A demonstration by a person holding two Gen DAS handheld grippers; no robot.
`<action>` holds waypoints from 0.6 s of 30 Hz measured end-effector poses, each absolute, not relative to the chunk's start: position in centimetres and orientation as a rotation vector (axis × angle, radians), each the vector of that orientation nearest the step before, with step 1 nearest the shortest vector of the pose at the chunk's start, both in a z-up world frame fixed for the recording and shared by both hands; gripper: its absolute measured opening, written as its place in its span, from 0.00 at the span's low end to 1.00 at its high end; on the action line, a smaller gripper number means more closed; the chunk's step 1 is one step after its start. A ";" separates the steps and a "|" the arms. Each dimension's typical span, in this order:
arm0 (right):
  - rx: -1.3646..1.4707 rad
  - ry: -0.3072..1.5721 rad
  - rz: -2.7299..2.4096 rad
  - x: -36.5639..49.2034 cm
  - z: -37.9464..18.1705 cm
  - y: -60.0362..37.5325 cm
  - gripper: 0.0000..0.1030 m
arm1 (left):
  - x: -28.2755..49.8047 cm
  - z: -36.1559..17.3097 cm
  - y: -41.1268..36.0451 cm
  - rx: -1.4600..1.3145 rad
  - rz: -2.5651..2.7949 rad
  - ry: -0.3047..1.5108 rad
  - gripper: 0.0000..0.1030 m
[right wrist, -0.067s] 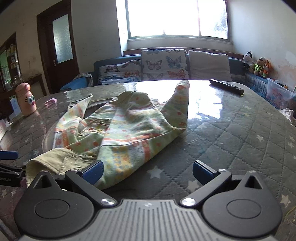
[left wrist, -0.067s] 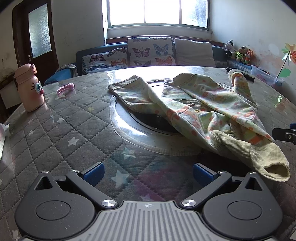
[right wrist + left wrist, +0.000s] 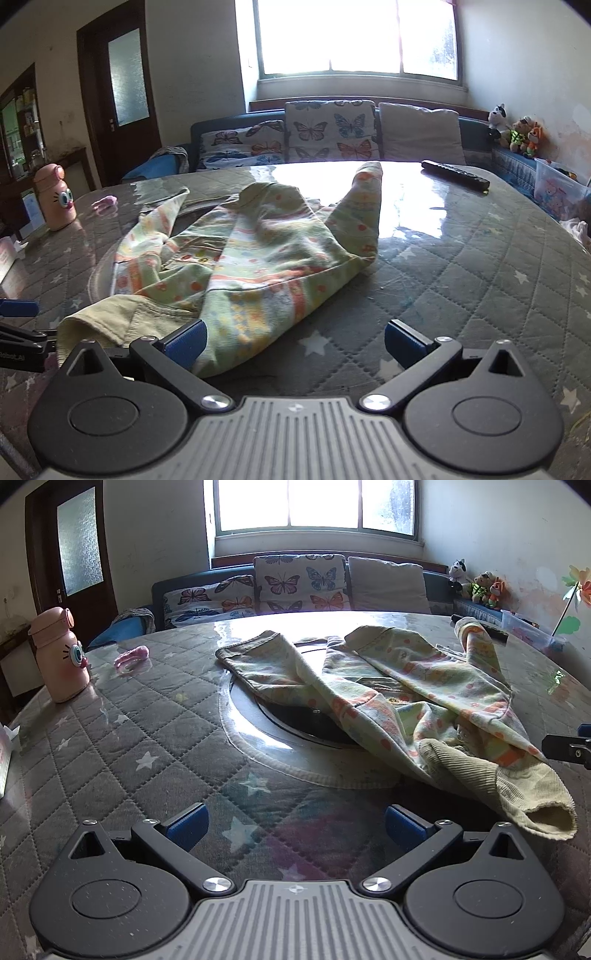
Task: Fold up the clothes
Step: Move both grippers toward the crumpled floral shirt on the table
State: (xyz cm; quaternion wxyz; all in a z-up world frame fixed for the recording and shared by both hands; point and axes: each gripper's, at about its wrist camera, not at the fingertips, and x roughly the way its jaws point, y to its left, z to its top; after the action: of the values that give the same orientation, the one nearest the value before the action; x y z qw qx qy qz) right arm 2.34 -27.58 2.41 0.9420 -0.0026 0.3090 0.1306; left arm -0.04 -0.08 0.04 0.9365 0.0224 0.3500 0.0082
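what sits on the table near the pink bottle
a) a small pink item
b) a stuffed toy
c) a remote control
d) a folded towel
a: in the left wrist view a small pink item lies on the table just right of the pink bottle; the remote control lies across the table at its far right, beyond the crumpled garment.
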 end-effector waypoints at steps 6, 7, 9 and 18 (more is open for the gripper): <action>-0.005 0.631 0.257 2.1 2.5 -27.4 1.00 | -0.3 -0.1 -0.2 0.043 0.012 0.722 1.00; -0.005 0.631 0.255 2.1 2.5 -27.4 1.00 | -0.5 0.0 -0.3 0.043 0.011 0.723 1.00; -0.005 0.631 0.252 2.0 2.5 -27.3 1.00 | -0.8 0.1 -0.4 0.041 0.009 0.722 1.00; 0.006 0.662 0.235 1.3 2.4 -27.6 1.00 | -1.3 -0.2 -0.9 0.045 0.007 0.738 1.00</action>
State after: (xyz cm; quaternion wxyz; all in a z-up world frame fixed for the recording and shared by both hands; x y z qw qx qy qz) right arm 1.33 -27.61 2.36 0.9389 0.0030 0.3244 0.1149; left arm -1.30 -0.88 -0.16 0.9325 0.0221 0.3606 0.0033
